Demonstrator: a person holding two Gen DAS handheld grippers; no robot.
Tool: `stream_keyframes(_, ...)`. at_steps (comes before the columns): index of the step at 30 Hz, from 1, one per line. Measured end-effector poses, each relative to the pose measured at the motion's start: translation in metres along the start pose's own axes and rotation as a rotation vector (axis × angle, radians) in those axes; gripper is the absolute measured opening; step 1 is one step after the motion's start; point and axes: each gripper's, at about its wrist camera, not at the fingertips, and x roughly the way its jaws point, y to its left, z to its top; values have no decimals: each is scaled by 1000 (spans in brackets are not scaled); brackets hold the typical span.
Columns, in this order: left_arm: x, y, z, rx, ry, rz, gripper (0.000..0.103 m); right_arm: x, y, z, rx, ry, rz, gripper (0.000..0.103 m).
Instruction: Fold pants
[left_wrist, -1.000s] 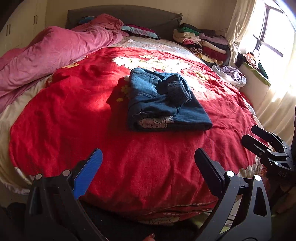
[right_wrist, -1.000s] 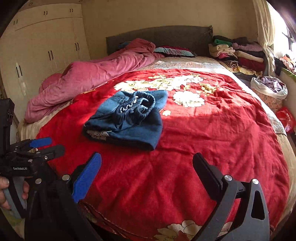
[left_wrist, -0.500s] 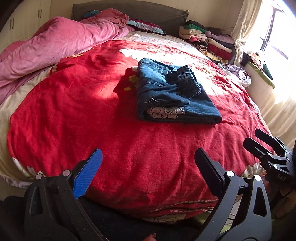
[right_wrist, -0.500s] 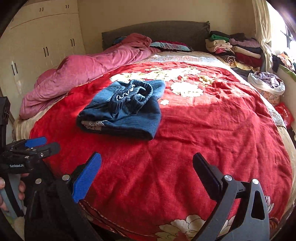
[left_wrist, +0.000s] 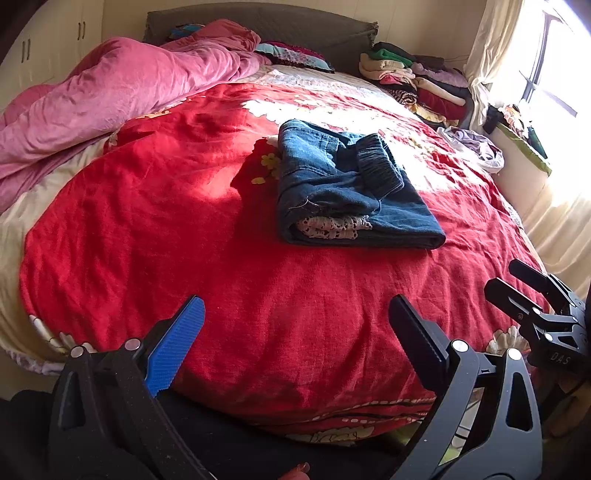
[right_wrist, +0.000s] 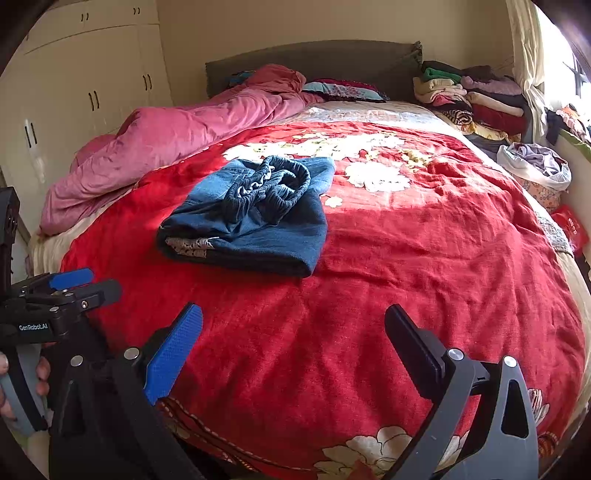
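Folded blue denim pants (left_wrist: 343, 192) lie in a compact bundle on the red bedspread (left_wrist: 147, 229), waistband bunched on top and a lace hem showing at the near end. The right wrist view has the same pants (right_wrist: 255, 221) left of centre. My left gripper (left_wrist: 295, 332) hovers open over the bed's near edge, well short of the pants, holding nothing. My right gripper (right_wrist: 293, 339) is open too and empty, back from the bundle. Each gripper appears in the other's view: the right gripper (left_wrist: 517, 284) at the right edge, the left gripper (right_wrist: 85, 284) at the left, held by a hand.
A pink duvet (left_wrist: 110, 96) is heaped along the bed's left side. Stacked folded clothes (left_wrist: 413, 81) sit at the far right corner by the headboard. A bag of laundry (right_wrist: 535, 166) stands beside the bed near the window. Wardrobe doors (right_wrist: 74, 103) line the left wall.
Both cameras have edged closer and slightly higher toward the bed, so the pants sit a little lower in view. The pants have not moved, and both grippers stay open.
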Motion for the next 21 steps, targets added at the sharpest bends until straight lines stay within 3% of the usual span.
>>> stream_keyframes(21,-2,4,3,8,-2,11,93,-1,0,0,0,0,-5,98)
